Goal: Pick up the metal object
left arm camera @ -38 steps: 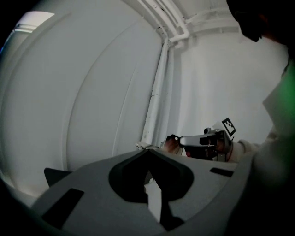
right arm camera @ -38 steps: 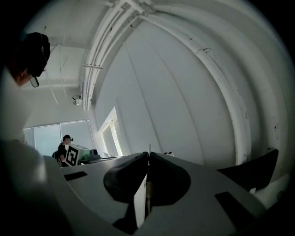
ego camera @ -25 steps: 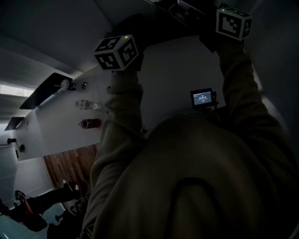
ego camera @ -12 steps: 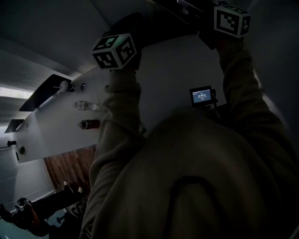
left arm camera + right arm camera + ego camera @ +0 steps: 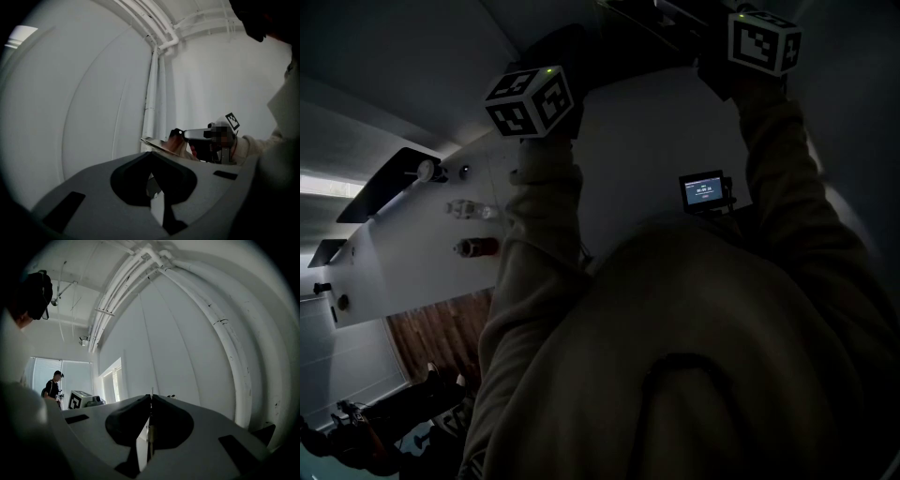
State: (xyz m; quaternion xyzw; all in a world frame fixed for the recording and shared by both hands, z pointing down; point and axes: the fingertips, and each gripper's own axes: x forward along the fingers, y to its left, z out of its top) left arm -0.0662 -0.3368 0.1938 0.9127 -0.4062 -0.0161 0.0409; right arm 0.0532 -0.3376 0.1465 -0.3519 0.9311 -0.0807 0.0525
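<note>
Hard to pick out for certain in the dim head view. Likeliest a small shiny silvery piece (image 5: 474, 209), lying on its side on the white surface (image 5: 403, 262) at the left. Sits between a pale round knob (image 5: 425, 171) and a reddish cylinder (image 5: 478, 247), apart from both. Untouched.

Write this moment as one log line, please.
left tongs: shut, empty | right tongs: shut, empty | both held up toward wall | metal object: not held

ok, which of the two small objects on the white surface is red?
The lower small object in the head view; the clear one lies above it.
</note>
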